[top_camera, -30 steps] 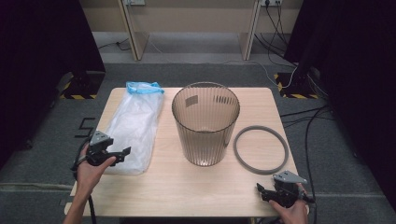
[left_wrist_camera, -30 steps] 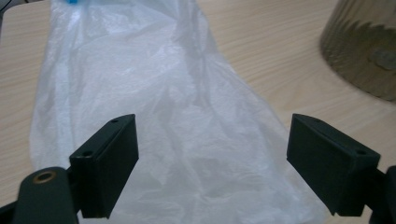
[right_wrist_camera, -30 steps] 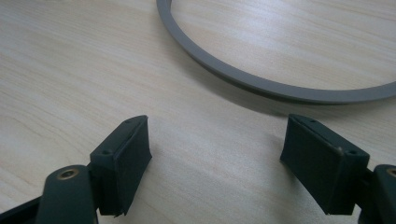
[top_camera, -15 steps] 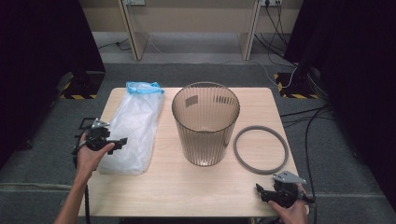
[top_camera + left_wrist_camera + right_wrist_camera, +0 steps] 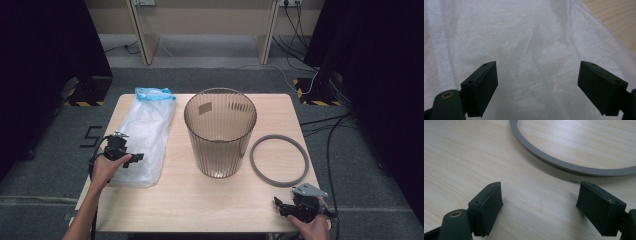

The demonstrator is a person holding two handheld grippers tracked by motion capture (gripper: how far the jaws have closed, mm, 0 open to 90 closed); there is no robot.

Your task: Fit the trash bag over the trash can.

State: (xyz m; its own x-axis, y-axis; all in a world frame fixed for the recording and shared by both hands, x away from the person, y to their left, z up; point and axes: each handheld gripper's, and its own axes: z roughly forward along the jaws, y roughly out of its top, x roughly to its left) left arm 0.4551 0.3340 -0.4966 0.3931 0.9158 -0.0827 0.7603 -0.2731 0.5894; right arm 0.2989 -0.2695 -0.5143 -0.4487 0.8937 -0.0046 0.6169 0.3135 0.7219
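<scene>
The left gripper [image 5: 131, 159], jaws wide apart, hovers over the clear plastic bin liner [image 5: 145, 135] lying flat along the table's [image 5: 200, 205] left side, beside the ribbed bin [image 5: 220, 131]. A shallow pinch could catch one film layer and slip. The right gripper [image 5: 286, 207], equally spread, waits near the grey ring [image 5: 279, 160], with bare wood between.

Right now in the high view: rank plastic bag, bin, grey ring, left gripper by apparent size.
1. plastic bag and bin: similar apparent area, and the bin rises toward the camera, so unranked.
2. grey ring.
3. left gripper, clearly smallest.
</scene>
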